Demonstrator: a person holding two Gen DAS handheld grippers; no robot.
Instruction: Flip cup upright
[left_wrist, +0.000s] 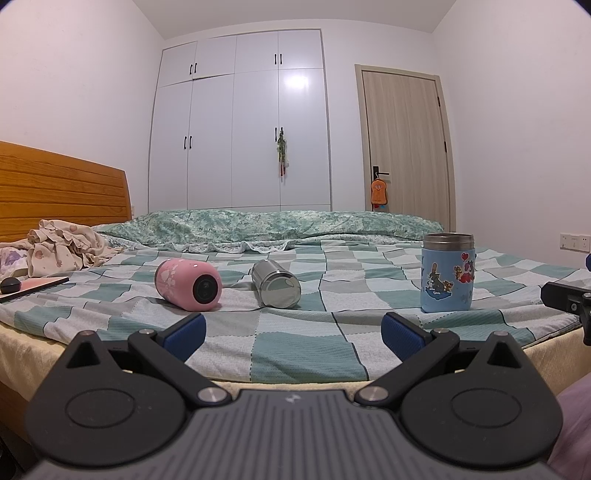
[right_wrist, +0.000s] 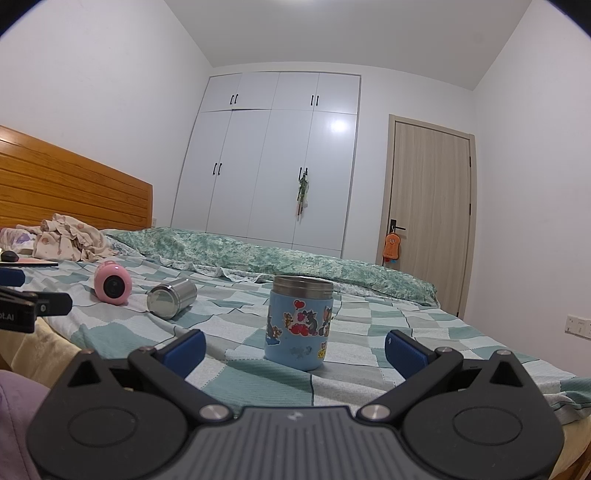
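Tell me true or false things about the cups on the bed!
1. The pink cup lies on its side. True.
2. The blue cup has tipped over. False: it stands upright.
3. The steel cup lies between the pink and blue cups. True.
4. The left gripper holds the pink cup. False: it is open and empty.
5. The right gripper is shut. False: it is open, facing the blue cup.

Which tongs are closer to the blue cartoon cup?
Right. The right tongs face the blue cartoon cup directly; the left tongs sit farther off, cup to their right.
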